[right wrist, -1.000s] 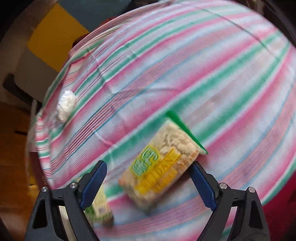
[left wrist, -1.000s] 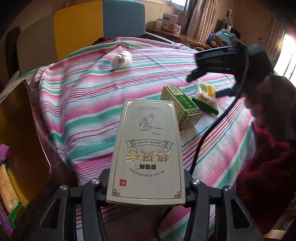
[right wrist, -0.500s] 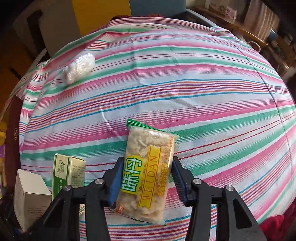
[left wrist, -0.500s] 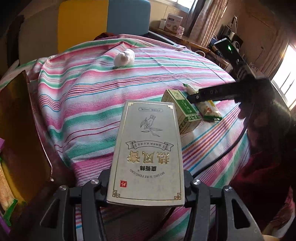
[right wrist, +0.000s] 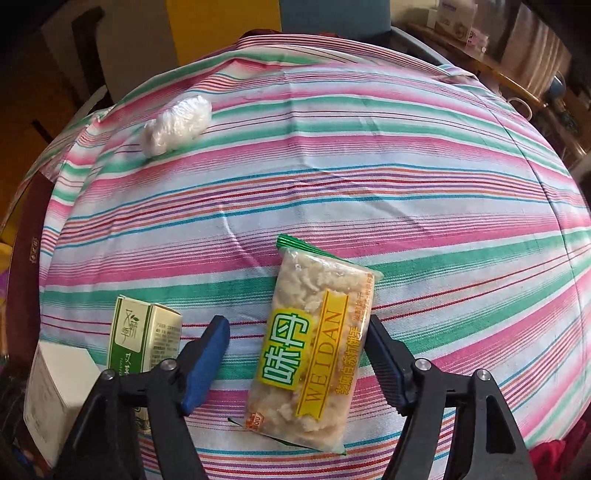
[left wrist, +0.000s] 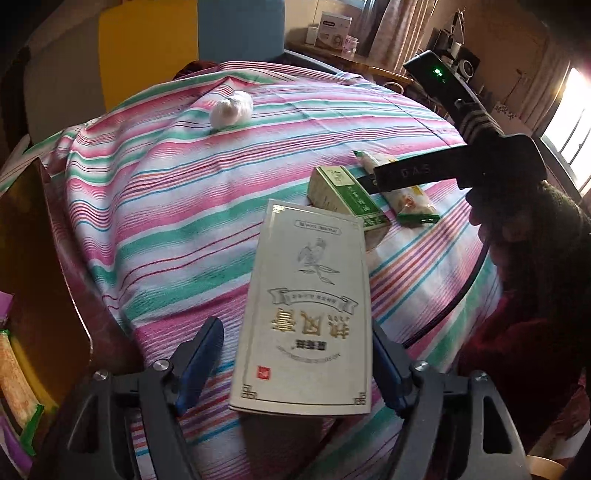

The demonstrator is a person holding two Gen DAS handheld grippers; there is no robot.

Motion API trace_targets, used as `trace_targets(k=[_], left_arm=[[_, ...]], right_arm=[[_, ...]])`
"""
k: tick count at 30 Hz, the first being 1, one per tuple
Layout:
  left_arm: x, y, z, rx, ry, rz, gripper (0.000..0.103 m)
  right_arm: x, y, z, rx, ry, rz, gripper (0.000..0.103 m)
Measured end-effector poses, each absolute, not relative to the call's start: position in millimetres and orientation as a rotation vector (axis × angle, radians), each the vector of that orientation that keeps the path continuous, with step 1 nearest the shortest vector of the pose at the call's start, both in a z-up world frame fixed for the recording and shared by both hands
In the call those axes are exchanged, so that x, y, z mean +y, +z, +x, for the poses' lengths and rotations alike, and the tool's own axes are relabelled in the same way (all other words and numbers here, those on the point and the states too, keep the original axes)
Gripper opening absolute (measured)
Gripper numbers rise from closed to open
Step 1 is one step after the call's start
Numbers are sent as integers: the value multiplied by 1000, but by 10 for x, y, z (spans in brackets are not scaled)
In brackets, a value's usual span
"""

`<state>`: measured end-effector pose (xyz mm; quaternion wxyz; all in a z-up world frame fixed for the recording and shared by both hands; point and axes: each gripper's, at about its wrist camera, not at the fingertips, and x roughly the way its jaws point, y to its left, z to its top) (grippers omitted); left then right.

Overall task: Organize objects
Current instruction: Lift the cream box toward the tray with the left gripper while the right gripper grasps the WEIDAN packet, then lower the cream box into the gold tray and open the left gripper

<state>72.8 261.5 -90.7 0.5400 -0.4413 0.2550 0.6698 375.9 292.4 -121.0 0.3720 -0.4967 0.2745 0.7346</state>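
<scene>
snack pack (right wrist: pixel 314 347) lengthwise btwn opening right gripper (right wrist: pixel 297 360) jaws, left gripper (left wrist: pixel 297 363) opening round cream box (left wrist: pixel 306 314)

Cloth: we see a striped tablecloth (left wrist: pixel 177 206) in pink, green and white spread over the whole table
Chairs: we see a yellow backrest (left wrist: pixel 147 48) and a blue backrest (left wrist: pixel 240 29) side by side beyond the far edge
Shelf: we see a wooden ledge (left wrist: pixel 354 62) at the back carrying a white carton (left wrist: pixel 334 31)
Curtains: we see beige drapes (left wrist: pixel 399 33) hanging behind that ledge
Window: we see bright daylight (left wrist: pixel 569 114) at the right
Speaker: we see a small dark one (left wrist: pixel 467 68) near the curtains
</scene>
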Motion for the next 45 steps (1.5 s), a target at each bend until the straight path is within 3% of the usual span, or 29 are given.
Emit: trace_targets(k=[11, 12, 13, 15, 22, 30, 39, 45], left_arm=[[2739, -739, 813, 656, 1585, -982, 77], [2776, -773, 816, 678, 1584, -985, 68], [2799, -799, 814, 692, 1584, -987, 53], [2807, -816, 808, 687, 1588, -985, 52], [2506, -405, 650, 497, 1657, -937, 52], [1942, -28, -416, 247, 1903, -1024, 52], [1548, -465, -1747, -208, 1940, -1442, 52], [1759, -729, -2017, -176, 2029, -1515, 52]], right_arm=[[2849, -1178, 3693, 676, 1887, -1283, 75], [2842, -1173, 3688, 668, 1888, -1286, 75], [2776, -1157, 3676, 661, 1889, -1288, 74], [2766, -1149, 3718, 645, 1894, -1294, 74], [2585, -1106, 3580, 613, 1906, -1299, 71], [2492, -1167, 3519, 583, 1909, -1304, 69], [2352, -1069, 3560, 563, 1918, -1307, 68], [2397, -1135, 3511, 560, 1921, -1310, 68]])
